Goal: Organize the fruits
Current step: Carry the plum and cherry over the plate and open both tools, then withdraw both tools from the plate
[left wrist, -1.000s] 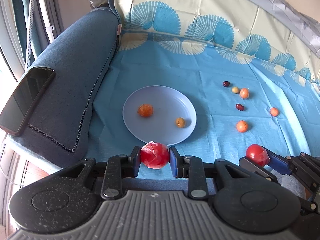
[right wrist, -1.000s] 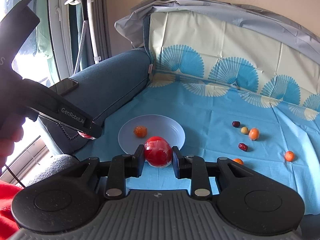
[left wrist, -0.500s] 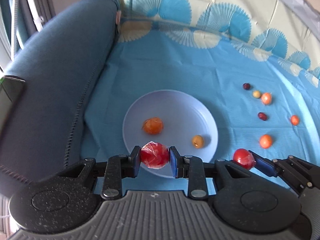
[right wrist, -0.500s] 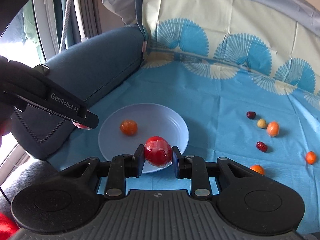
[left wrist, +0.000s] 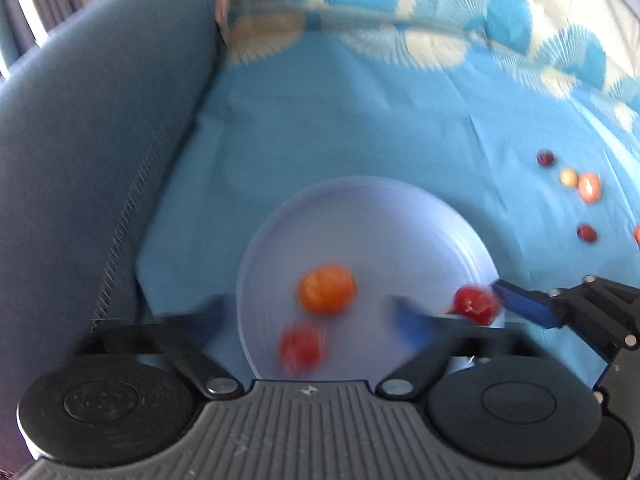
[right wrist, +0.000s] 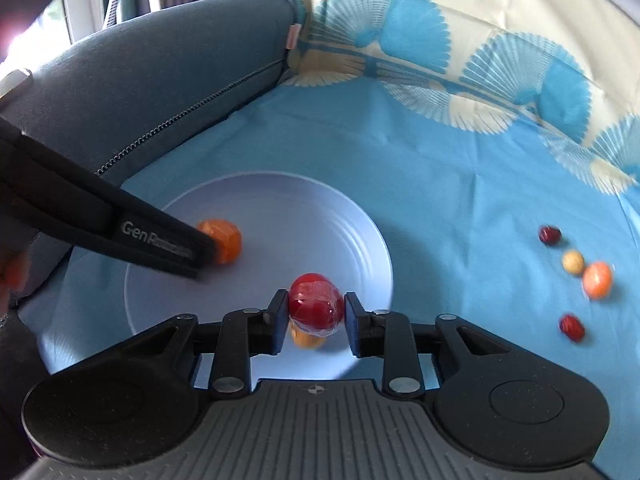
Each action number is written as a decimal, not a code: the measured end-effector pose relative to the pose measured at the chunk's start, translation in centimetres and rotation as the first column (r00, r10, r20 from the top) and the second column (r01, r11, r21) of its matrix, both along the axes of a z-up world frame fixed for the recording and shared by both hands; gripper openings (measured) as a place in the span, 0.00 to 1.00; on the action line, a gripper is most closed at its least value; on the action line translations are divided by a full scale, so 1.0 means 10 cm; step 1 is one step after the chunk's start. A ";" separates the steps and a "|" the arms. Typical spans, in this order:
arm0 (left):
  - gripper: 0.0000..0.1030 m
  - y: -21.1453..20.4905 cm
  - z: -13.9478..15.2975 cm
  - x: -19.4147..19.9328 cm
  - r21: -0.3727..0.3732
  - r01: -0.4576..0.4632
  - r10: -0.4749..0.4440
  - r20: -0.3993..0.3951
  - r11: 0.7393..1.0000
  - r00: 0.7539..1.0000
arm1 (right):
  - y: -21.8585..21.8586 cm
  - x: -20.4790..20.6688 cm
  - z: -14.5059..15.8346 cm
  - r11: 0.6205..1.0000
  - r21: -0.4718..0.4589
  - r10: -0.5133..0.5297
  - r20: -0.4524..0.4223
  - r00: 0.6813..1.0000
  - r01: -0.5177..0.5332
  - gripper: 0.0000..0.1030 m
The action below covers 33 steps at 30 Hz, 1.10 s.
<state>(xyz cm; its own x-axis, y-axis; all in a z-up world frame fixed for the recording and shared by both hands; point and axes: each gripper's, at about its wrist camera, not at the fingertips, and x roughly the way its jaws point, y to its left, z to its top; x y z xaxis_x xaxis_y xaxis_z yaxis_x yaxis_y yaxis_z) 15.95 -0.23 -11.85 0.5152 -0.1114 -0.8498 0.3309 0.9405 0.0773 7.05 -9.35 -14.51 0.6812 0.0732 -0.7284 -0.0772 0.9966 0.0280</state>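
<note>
A pale blue plate (left wrist: 360, 216) lies on the blue cloth. In the blurred left wrist view my left gripper (left wrist: 312, 320) is open, its jaws spread wide; a red fruit (left wrist: 301, 349) sits loose between them on the plate beside an orange fruit (left wrist: 326, 289). My right gripper (right wrist: 313, 320) is shut on another red fruit (right wrist: 316, 305) just above the plate (right wrist: 280, 208), over a small yellow-orange fruit (right wrist: 307, 339). It also shows in the left wrist view (left wrist: 476, 304) at the plate's right rim. The orange fruit (right wrist: 225, 240) lies behind the left gripper's finger (right wrist: 156, 242).
Several small fruits lie on the cloth to the right: dark red (right wrist: 550, 235), yellow (right wrist: 573, 262), orange (right wrist: 597, 280), dark red (right wrist: 572, 326). A grey-blue sofa arm (right wrist: 140, 80) rises at the left. A patterned backrest (right wrist: 460, 32) stands behind.
My left gripper has opened and let go of its red fruit onto the plate. Both grippers have moved forward and down over the plate. The right gripper still holds its red fruit.
</note>
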 end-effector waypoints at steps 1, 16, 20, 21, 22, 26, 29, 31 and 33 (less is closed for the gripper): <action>1.00 0.02 0.08 -0.03 -0.016 -0.002 0.003 0.043 1.000 0.999 | 0.01 0.01 0.03 1.000 -0.017 0.010 0.012 1.000 -0.010 0.56; 1.00 0.43 0.42 -1.17 0.032 -0.060 0.062 -0.063 0.998 0.996 | 0.12 -1.19 0.69 0.996 0.080 -0.024 0.001 1.000 0.024 0.95; 1.00 0.54 0.55 -1.49 0.032 -0.096 0.097 -0.015 0.995 0.995 | 0.18 -1.49 0.86 0.996 0.074 -0.046 0.060 0.997 0.041 0.96; 1.00 0.54 0.58 -1.55 0.023 -0.105 0.105 -0.005 0.994 0.994 | 0.19 -1.55 0.90 0.997 0.071 -0.048 0.073 0.996 0.043 0.96; 1.00 0.55 0.61 -1.60 0.016 -0.103 0.103 0.001 0.995 0.995 | 0.20 -1.61 0.94 0.997 0.068 -0.049 0.087 0.995 0.044 0.96; 1.00 0.52 0.76 -1.74 0.029 -0.087 0.085 0.054 0.996 0.995 | 0.23 -1.86 1.06 0.997 0.052 -0.058 0.134 0.989 0.052 0.97; 1.00 0.51 0.89 -1.84 0.006 -0.088 0.087 0.080 0.996 0.993 | 0.25 -1.98 1.14 0.998 0.036 -0.054 0.166 0.985 0.048 0.98; 1.00 0.51 0.96 -1.91 -0.009 -0.084 0.085 0.097 0.996 0.992 | 0.25 -2.03 1.19 0.998 0.025 -0.062 0.185 0.981 0.058 0.98; 1.00 0.50 1.02 -1.97 -0.012 -0.088 0.089 0.111 0.996 0.990 | 0.25 -2.06 1.24 0.998 0.019 -0.068 0.195 0.978 0.066 0.99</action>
